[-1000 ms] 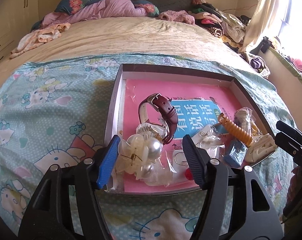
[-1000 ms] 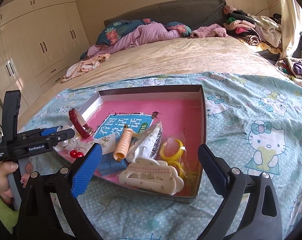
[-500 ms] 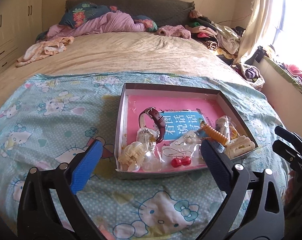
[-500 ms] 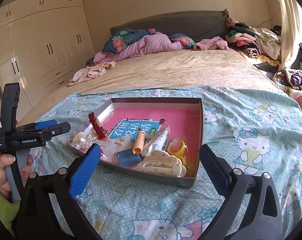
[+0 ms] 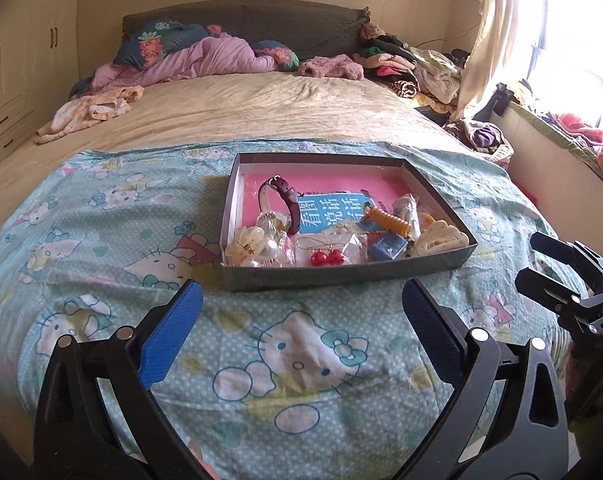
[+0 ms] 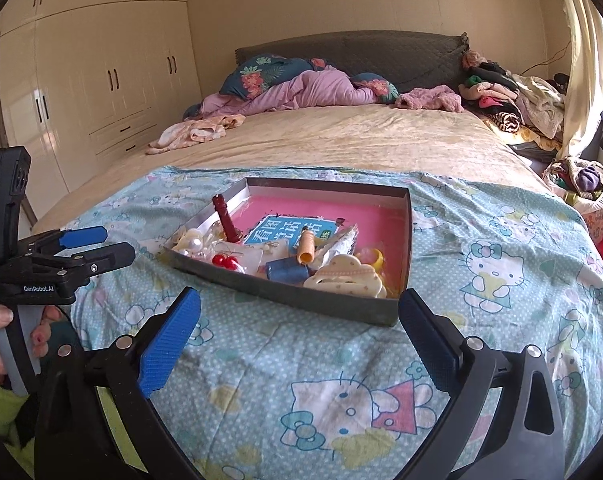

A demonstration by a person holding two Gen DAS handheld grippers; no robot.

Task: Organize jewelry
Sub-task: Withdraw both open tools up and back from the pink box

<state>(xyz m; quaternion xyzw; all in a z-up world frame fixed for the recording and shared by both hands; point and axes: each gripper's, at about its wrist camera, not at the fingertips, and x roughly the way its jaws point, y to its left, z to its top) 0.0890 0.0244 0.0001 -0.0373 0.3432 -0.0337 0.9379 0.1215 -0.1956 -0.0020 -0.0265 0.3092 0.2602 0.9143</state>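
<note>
A shallow grey box with a pink floor sits on the blue cartoon-cat sheet. In it lie a maroon-strap watch, a pearl hair clip, red bead earrings, an orange spiral tie, a blue block and a cream claw clip. My left gripper is open and empty, short of the box. My right gripper is open and empty in front of the box.
The sheet covers the bed's near end; a beige bedspread lies beyond. Quilts and pillows are at the headboard, piled clothes at the right, wardrobes at the left, a window ledge at the right.
My left gripper opened, let go of the pearl hair clip in the box and drew back. Both grippers have pulled away from the box toward the bed's near edge.
</note>
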